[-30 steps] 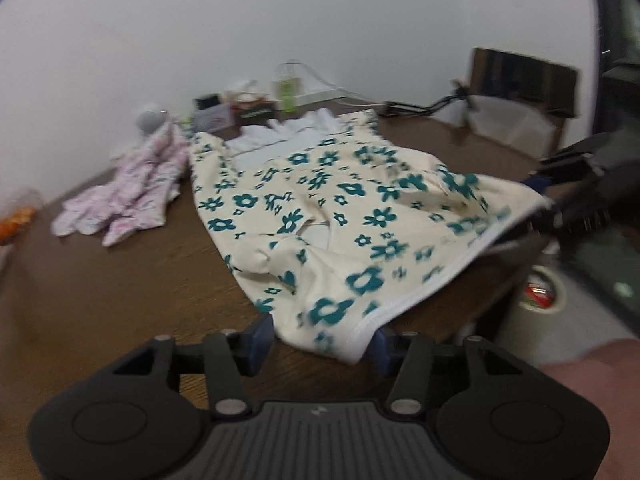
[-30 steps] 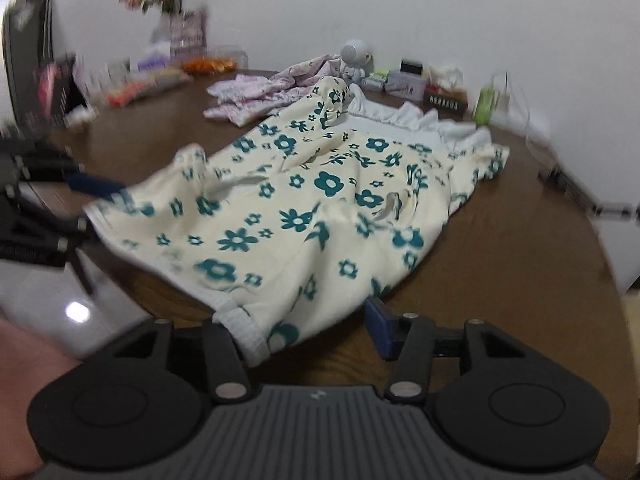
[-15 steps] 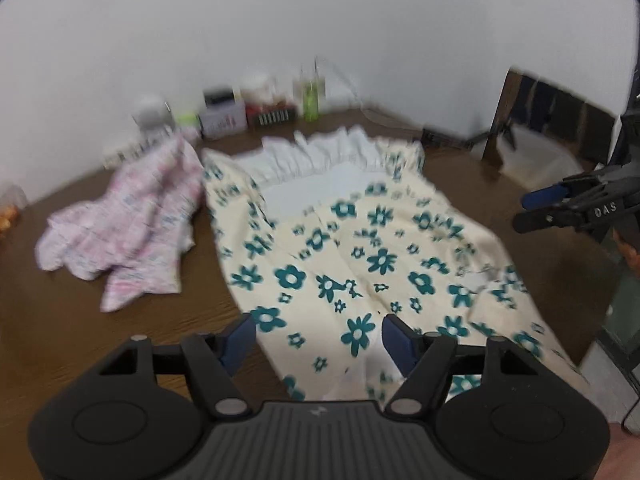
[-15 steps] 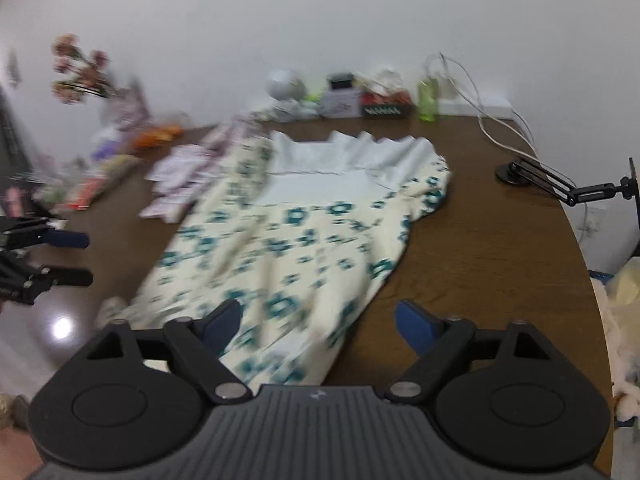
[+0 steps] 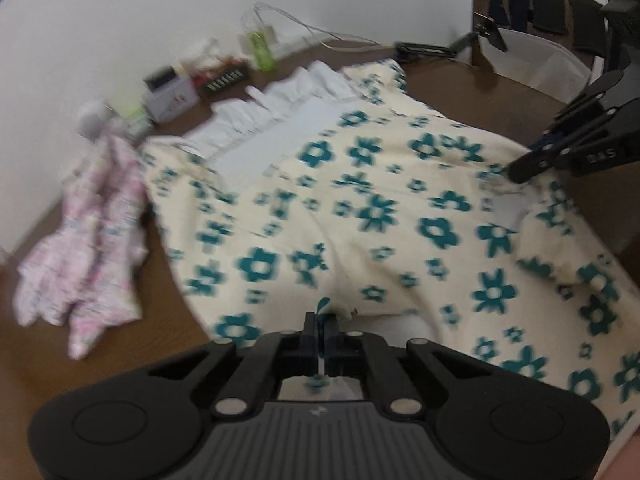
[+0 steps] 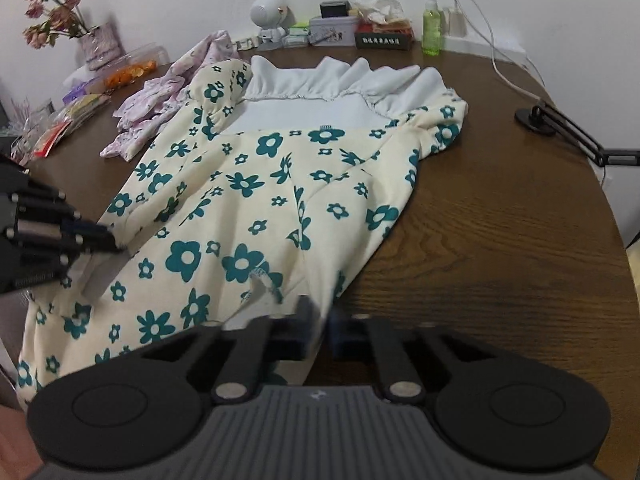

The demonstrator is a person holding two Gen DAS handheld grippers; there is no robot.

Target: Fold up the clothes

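A cream dress with teal flowers [image 5: 372, 208] [image 6: 260, 184] and a white ruffled collar lies spread on the brown table [image 6: 500, 240], collar toward the wall. My left gripper [image 5: 320, 332] is shut on a pinch of its near hem. My right gripper [image 6: 324, 324] is shut on the dress's near right edge; its fingers are blurred. From the left wrist view the right gripper [image 5: 516, 170] shows at the right, tips down on the cloth. The left gripper [image 6: 116, 246] reaches in from the left edge of the right wrist view.
A pink patterned garment [image 5: 92, 240] [image 6: 160, 108] lies crumpled left of the dress. Boxes, a green bottle [image 6: 432, 32], a white round gadget [image 6: 266, 10] and a vase of dried flowers [image 6: 96, 40] line the wall. A black clamp arm [image 6: 560, 128] sits at the right edge. A chair [image 5: 540, 12] stands beyond.
Both grippers were open half a second ago and have since dropped onto the dress and shut on its near end. The dress now lies flatter on the table.
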